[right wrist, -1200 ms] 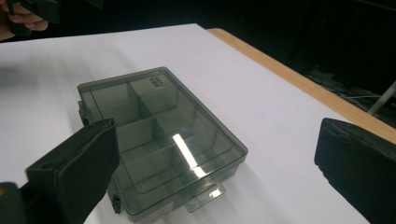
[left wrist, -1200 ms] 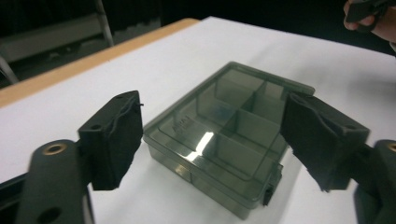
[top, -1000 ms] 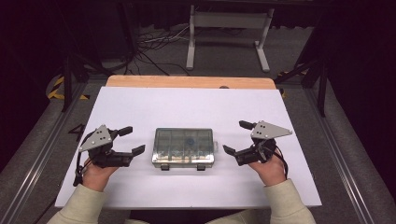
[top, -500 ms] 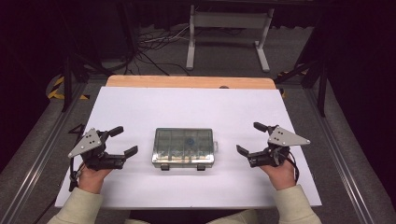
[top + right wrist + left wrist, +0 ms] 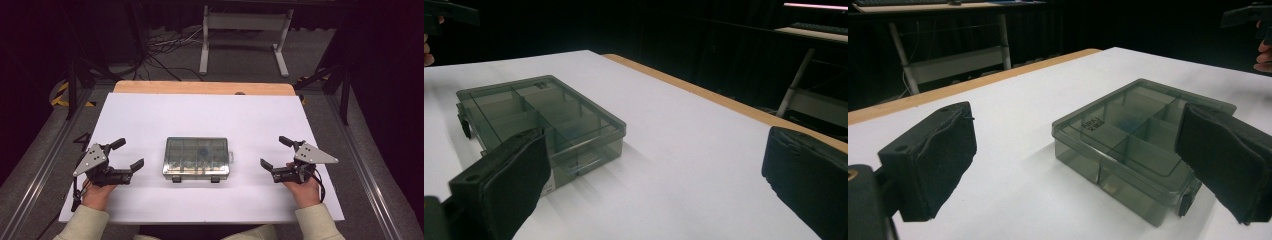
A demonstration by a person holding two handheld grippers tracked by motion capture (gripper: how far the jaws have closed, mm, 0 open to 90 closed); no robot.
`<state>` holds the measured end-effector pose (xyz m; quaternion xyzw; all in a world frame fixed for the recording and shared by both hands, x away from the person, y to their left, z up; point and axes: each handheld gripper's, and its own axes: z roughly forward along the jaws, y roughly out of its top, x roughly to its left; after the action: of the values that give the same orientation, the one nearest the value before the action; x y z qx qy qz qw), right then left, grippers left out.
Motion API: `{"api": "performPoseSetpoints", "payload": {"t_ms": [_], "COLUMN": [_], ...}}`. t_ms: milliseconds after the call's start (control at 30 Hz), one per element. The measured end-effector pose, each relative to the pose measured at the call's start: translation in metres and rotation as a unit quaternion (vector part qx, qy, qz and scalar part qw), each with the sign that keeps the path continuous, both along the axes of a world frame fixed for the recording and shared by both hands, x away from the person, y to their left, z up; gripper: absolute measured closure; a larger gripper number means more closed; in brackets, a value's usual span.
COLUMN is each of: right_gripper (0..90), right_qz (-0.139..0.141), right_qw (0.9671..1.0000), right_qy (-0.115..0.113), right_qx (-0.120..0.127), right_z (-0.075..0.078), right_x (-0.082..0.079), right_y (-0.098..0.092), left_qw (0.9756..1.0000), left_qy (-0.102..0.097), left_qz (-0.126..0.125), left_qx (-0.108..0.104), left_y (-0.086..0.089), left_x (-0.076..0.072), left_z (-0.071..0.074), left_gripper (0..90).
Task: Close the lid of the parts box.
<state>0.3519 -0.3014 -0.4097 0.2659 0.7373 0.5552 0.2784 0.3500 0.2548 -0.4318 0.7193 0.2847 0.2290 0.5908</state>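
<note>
A smoky clear compartment box [image 5: 196, 158] lies flat with its lid down at the middle of the white table [image 5: 210, 115], its two latches facing the near edge. My left gripper [image 5: 130, 153] rests to the left of the box, apart from it. Its jaws have just been opening and hold nothing. My right gripper [image 5: 273, 152] sits to the right of the box, also apart, open and empty. In the left gripper view the box [image 5: 1128, 145] lies ahead of the black pads [image 5: 933, 160]. The right gripper view has the box [image 5: 539, 117] ahead to the left.
A wooden strip [image 5: 205, 88] runs along the table's far edge. Beyond it on the floor stand a white metal frame [image 5: 245, 30] and loose cables [image 5: 165, 50]. Metal rails [image 5: 367, 165] flank both sides of the table.
Both hands have drawn outward from the box and back toward the near edge. The left jaws stand wider than before. The box has not moved.
</note>
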Motion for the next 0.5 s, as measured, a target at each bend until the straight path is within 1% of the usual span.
{"api": "performPoseSetpoints", "payload": {"t_ms": [33, 67, 100, 133, 167, 233, 333, 367, 400, 433, 467, 500], "right_gripper": [0.0, 0.0, 0.0, 0.0, 0.0, 0.0, 0.0, 0.0, 0.0, 0.0, 0.0, 0.0], "right_qz": [-0.002, -0.002, -0.006, -0.01, -0.014, -0.018, -0.019, -0.018, -0.016, -0.017, -0.015, -0.015], "right_qw": [1.0, 1.0, 1.0, 1.0, 0.9999, 0.9998, 0.9998, 0.9998, 0.9998, 0.9998, 0.9998, 0.9998], "right_qy": [-0.002, -0.002, 0.0, 0.002, 0.0, 0.004, 0.007, 0.006, 0.006, 0.006, 0.007, 0.007], "right_qx": [0.003, 0.003, 0.003, 0.0, -0.005, -0.005, -0.002, 0.0, -0.004, -0.005, -0.005, -0.005], "right_z": [-0.002, -0.002, -0.005, -0.008, -0.011, -0.017, -0.022, -0.024, -0.026, -0.028, -0.03, -0.03], "right_x": [0.0, 0.0, 0.0, 0.0, 0.0, 0.001, 0.002, 0.002, 0.002, 0.002, 0.003, 0.003], "right_y": [-0.001, -0.001, -0.002, -0.002, -0.002, -0.003, -0.004, -0.005, -0.005, -0.005, -0.005, -0.005], "left_qw": [1.0, 1.0, 1.0, 1.0, 1.0, 1.0, 0.9999, 0.9998, 0.9998, 0.9997, 0.9997, 0.9997], "left_qy": [0.001, 0.001, 0.002, 0.007, 0.006, 0.008, 0.013, 0.018, 0.015, 0.019, 0.019, 0.021], "left_qz": [0.0, 0.0, -0.002, -0.004, -0.004, -0.005, -0.008, -0.01, -0.011, -0.013, -0.013, -0.014], "left_qx": [-0.002, -0.002, 0.001, -0.001, 0.0, -0.001, -0.007, -0.006, -0.002, -0.007, -0.007, -0.002], "left_y": [0.001, 0.001, 0.002, 0.002, 0.003, 0.004, 0.005, 0.005, 0.005, 0.004, 0.004, 0.004], "left_x": [0.0, 0.0, 0.001, 0.001, 0.002, 0.004, 0.007, 0.007, 0.009, 0.008, 0.008, 0.008], "left_z": [-0.004, -0.004, -0.005, -0.007, -0.01, -0.013, -0.019, -0.021, -0.021, -0.022, -0.022, -0.022], "left_gripper": [3.5, 3.3, 3.3, 3.2, 3.2, 3.2, 3.0, 3.0, 2.8, 2.7, 2.6, 2.6]}}
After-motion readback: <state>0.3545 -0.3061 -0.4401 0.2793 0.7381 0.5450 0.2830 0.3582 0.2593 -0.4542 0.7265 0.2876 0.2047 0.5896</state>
